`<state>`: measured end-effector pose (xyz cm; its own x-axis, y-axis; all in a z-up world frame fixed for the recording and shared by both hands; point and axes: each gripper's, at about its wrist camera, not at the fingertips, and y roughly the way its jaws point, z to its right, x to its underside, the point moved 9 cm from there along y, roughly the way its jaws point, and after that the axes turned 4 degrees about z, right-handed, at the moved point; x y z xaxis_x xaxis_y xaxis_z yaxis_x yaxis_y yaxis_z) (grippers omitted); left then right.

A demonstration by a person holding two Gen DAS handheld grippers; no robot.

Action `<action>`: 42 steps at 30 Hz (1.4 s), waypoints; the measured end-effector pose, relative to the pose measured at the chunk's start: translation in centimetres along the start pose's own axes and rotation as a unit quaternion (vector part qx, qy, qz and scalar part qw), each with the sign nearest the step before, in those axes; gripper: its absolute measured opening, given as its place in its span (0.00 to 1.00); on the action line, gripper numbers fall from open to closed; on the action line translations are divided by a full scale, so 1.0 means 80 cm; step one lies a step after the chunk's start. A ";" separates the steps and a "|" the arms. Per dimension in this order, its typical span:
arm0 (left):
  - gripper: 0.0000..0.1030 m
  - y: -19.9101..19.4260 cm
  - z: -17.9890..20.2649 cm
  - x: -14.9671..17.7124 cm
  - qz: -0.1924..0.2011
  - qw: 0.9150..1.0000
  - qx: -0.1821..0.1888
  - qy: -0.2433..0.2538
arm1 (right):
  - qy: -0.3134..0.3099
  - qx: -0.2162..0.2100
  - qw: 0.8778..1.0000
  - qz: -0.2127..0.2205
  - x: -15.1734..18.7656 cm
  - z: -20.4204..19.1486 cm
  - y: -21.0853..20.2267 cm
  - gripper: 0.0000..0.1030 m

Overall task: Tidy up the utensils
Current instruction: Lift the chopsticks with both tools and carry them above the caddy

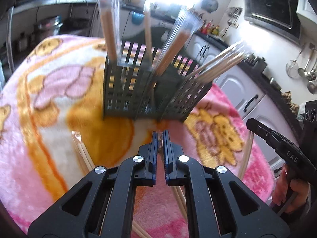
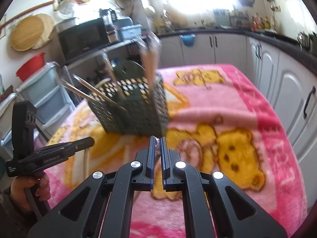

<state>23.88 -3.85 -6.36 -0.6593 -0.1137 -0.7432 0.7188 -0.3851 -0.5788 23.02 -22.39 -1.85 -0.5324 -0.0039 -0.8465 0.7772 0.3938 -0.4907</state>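
A dark slotted utensil holder [image 1: 150,91] stands on the pink cartoon blanket [image 1: 49,91], with several plastic-wrapped chopstick packs [image 1: 111,25] standing in it. It also shows in the right wrist view [image 2: 134,107]. My left gripper [image 1: 160,136] is shut on a wrapped chopstick pack [image 1: 179,196] that runs down below the jaws, just in front of the holder. My right gripper [image 2: 157,140] is shut on a clear-wrapped pack [image 2: 158,150], close to the holder's near corner. Each gripper shows in the other's view, the right one at the right edge [image 1: 277,140], the left one at the left edge [image 2: 59,148].
More wrapped chopstick packs [image 1: 83,154] lie on the blanket near the front. White kitchen cabinets [image 2: 287,91] and a dark counter run along the right and back. A microwave [image 2: 83,37] and plastic drawers [image 2: 47,95] stand at the left.
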 end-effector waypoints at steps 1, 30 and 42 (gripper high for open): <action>0.03 -0.009 0.003 -0.007 0.009 1.000 0.000 0.004 | -0.004 -0.004 1.000 0.005 -0.006 -0.005 -0.003 0.05; 0.02 -0.101 0.035 -0.099 0.118 0.992 0.012 0.049 | -0.081 -0.064 0.991 0.088 -0.094 -0.104 -0.040 0.05; 0.02 -0.134 0.040 -0.156 0.169 0.983 0.006 0.071 | -0.086 -0.063 0.987 0.121 -0.133 -0.114 -0.048 0.05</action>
<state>23.73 -1.23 10.18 -0.3454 -0.1090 -0.9321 0.8887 -0.3571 -0.2875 22.64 -15.50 10.95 -0.2630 -0.0473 -0.9636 0.8212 0.5133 -0.2493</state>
